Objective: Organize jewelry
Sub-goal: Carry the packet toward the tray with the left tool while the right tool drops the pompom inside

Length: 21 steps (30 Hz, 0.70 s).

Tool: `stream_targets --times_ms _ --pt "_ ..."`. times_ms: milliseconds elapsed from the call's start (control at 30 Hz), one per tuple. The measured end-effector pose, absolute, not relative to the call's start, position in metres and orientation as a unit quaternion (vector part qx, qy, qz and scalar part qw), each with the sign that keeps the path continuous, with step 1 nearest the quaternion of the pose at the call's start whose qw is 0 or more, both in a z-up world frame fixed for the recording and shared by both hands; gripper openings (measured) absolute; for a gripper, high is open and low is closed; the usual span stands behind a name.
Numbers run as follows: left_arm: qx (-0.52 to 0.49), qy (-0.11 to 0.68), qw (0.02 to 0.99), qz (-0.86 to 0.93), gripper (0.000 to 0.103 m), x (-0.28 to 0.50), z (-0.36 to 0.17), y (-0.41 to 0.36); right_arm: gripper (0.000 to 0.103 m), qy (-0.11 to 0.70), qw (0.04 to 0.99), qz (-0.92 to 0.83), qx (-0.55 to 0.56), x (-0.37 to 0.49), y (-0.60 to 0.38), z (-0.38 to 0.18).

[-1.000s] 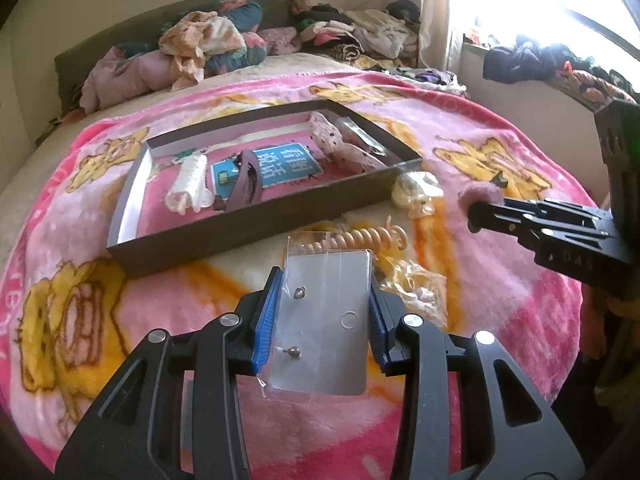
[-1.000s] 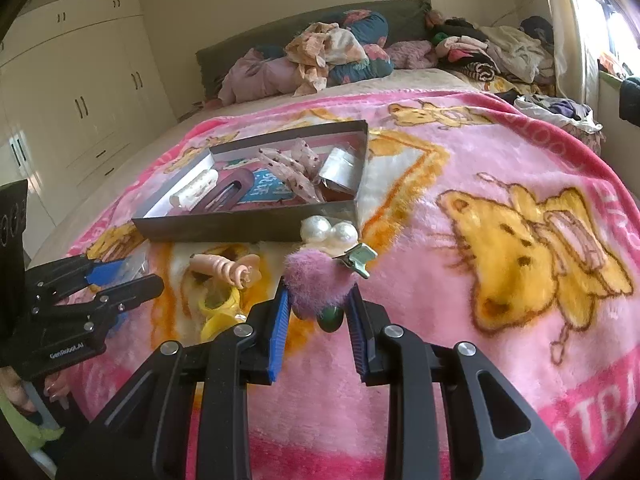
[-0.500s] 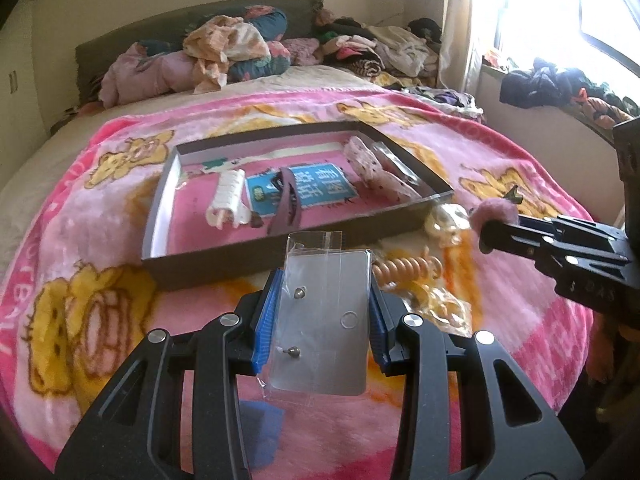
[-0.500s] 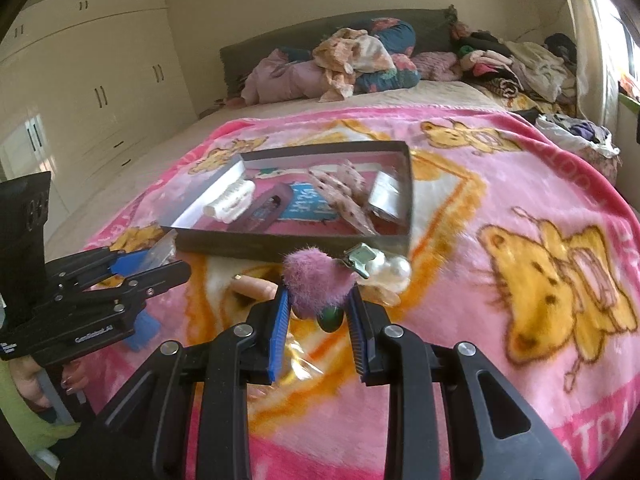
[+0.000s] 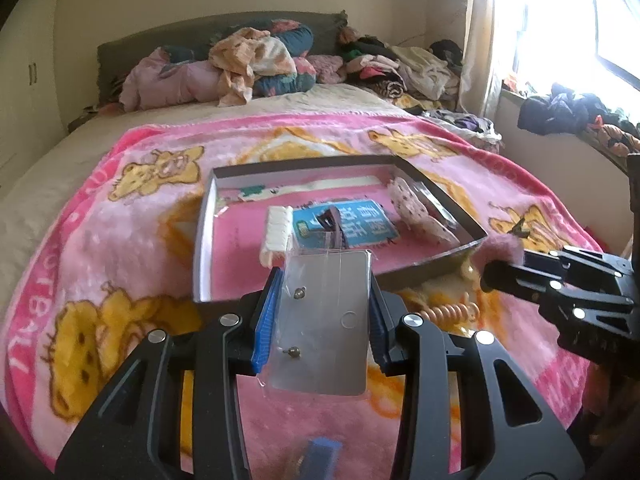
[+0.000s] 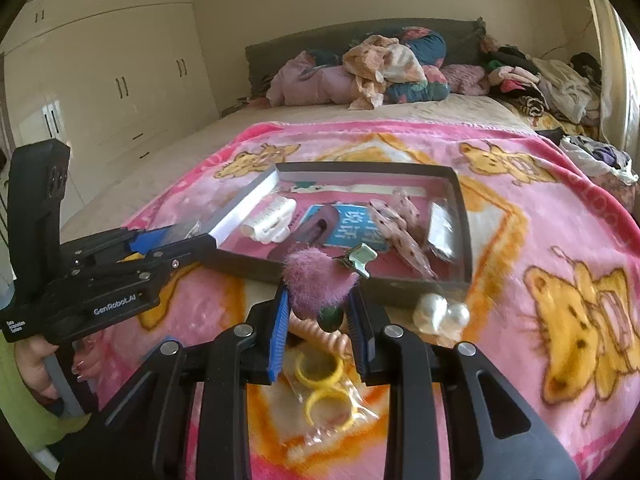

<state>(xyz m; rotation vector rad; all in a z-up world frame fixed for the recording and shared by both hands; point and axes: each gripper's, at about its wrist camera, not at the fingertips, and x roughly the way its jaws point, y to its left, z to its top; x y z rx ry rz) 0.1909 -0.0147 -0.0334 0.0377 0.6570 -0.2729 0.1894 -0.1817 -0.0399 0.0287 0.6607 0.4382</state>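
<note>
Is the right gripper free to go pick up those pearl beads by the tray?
Probably not yet: the right gripper is shut on a pink pompom clip. The pearl beads lie uncovered beside the tray.

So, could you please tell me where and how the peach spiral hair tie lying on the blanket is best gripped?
Probably across the peach spiral hair tie, from above, pads on its two long sides: it lies flat on the pink cartoon blanket, just outside the shallow grey box, its coils giving a narrow, squeezable waist.

Both wrist cameras look down along their fingers, sharing the tray (image 5: 204, 236) (image 6: 464, 216).
</note>
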Motion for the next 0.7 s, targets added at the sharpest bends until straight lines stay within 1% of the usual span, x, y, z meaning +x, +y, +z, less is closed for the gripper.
stream_targets --times_ms 700 --pt "0.007 0.328 0.938 -0.11 0.03 0.231 -0.038 0.005 0.026 0.321 0.924 0.208 0.01 0.24 -0.169 -0.038"
